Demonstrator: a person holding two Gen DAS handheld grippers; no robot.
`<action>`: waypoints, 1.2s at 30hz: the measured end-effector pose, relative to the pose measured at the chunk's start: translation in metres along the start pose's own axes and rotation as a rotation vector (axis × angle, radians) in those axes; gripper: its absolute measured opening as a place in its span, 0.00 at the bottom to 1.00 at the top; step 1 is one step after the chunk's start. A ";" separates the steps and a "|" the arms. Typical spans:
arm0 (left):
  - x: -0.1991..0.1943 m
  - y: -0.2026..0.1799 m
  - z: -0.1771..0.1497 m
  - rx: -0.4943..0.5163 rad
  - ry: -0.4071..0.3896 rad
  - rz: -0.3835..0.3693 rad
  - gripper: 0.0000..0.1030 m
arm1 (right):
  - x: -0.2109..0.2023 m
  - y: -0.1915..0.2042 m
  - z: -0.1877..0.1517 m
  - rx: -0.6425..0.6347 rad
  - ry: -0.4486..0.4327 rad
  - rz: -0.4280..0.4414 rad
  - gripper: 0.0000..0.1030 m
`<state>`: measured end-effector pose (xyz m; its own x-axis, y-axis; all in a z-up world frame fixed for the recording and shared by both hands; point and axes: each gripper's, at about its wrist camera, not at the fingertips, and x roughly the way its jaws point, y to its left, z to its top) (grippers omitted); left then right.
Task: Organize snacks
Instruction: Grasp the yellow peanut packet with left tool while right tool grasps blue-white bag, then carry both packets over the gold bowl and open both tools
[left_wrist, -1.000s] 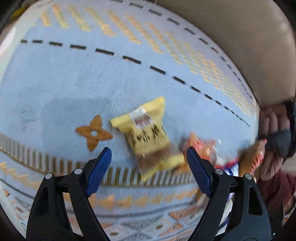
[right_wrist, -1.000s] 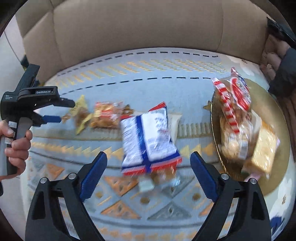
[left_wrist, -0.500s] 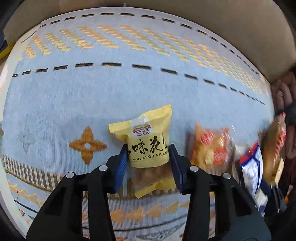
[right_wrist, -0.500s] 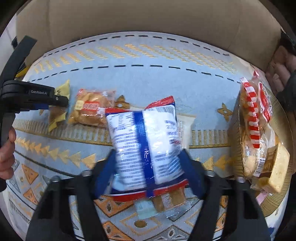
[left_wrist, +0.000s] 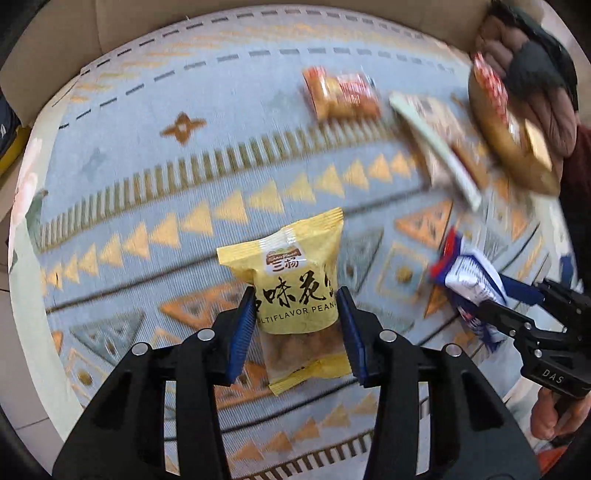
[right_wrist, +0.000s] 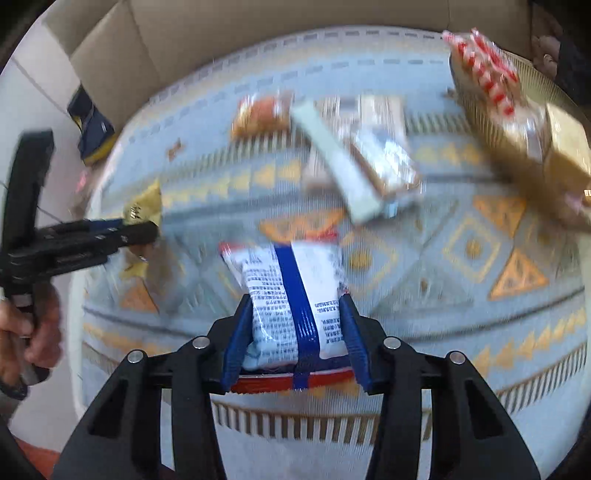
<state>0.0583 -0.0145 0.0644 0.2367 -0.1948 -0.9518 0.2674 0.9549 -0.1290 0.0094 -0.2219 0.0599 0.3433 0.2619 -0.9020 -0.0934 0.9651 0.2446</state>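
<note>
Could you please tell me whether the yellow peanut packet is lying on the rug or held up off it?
Held up: the left gripper is shut on the yellow peanut packet, its blue pads pressing both sides.

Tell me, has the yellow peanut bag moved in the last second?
Yes. The left gripper has carried the yellow peanut bag off the orange diamond motif, toward the camera.

Yellow peanut bag (left_wrist: 291, 280): glossy plastic w/ a clear base. Blue-white snack pack (right_wrist: 295, 302): shiny foil-like film. Cloth (left_wrist: 147, 155) underneath: matt, ribbed woven fabric.
</note>
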 end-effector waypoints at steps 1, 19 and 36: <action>0.003 -0.001 0.000 0.013 0.006 0.010 0.42 | 0.005 0.002 -0.005 -0.005 0.011 -0.003 0.48; 0.043 -0.044 -0.019 0.036 0.030 0.074 0.62 | 0.055 0.008 -0.005 -0.047 0.108 -0.078 0.84; -0.030 -0.113 0.009 0.240 -0.111 -0.087 0.39 | -0.009 -0.032 -0.026 0.122 0.022 0.179 0.54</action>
<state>0.0291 -0.1184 0.1096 0.3010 -0.3098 -0.9019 0.5018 0.8557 -0.1264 -0.0150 -0.2551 0.0512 0.3106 0.4300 -0.8477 -0.0368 0.8966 0.4413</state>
